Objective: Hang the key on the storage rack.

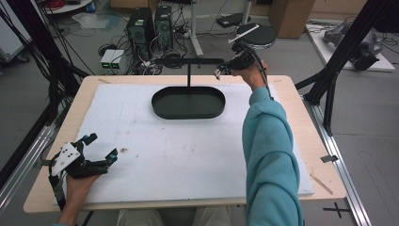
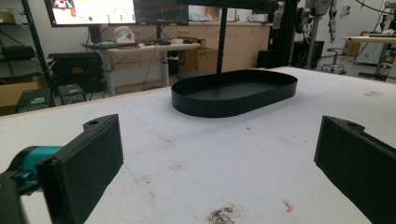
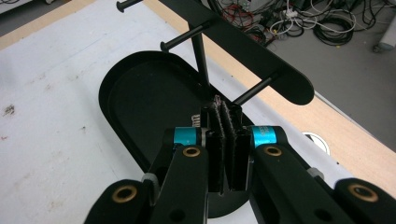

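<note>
Left gripper (image 1: 101,147) fingers wide apart — right gripper (image 1: 221,70) fingers together

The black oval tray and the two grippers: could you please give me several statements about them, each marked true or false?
1. The black oval tray is empty. True.
2. The left gripper has its jaws closed. False: they stand wide apart over the white foam board.
3. The right gripper has its jaws together. True.
4. The right gripper rests beside the left one at the table's near edge. False: it is raised at the far side, near the rack's crossbar.
5. The rack's post rises from the tray. True.
</note>
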The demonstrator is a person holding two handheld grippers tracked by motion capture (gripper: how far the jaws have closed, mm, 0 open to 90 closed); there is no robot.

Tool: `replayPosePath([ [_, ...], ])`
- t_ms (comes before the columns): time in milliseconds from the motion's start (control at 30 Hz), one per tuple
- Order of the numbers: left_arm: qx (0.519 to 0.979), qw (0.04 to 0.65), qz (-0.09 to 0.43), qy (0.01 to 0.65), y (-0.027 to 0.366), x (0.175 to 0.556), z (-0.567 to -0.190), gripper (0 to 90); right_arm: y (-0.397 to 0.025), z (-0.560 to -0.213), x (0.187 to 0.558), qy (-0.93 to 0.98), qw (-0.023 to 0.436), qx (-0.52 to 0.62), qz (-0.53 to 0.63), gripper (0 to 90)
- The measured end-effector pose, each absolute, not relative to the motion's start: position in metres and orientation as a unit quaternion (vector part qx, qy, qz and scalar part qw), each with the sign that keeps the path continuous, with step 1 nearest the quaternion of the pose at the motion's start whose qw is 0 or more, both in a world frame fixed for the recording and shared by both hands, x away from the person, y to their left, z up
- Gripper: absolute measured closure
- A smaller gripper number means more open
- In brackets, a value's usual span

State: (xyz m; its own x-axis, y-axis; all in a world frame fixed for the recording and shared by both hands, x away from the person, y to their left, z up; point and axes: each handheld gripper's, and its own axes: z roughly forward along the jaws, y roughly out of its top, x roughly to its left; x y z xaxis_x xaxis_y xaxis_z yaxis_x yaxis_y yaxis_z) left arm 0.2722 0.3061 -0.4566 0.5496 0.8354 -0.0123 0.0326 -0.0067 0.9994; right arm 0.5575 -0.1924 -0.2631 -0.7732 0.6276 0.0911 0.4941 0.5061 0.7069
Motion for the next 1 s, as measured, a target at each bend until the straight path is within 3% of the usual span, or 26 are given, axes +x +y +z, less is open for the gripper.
replayPosePath([
  [1000, 0.629, 0.616, 0.326, 0.344, 0.3062, 0.2724, -0.4567, 1.7, -0.1951, -0.2653, 0.5629, 0.857, 0.106, 0.332, 0.379, 88.7],
])
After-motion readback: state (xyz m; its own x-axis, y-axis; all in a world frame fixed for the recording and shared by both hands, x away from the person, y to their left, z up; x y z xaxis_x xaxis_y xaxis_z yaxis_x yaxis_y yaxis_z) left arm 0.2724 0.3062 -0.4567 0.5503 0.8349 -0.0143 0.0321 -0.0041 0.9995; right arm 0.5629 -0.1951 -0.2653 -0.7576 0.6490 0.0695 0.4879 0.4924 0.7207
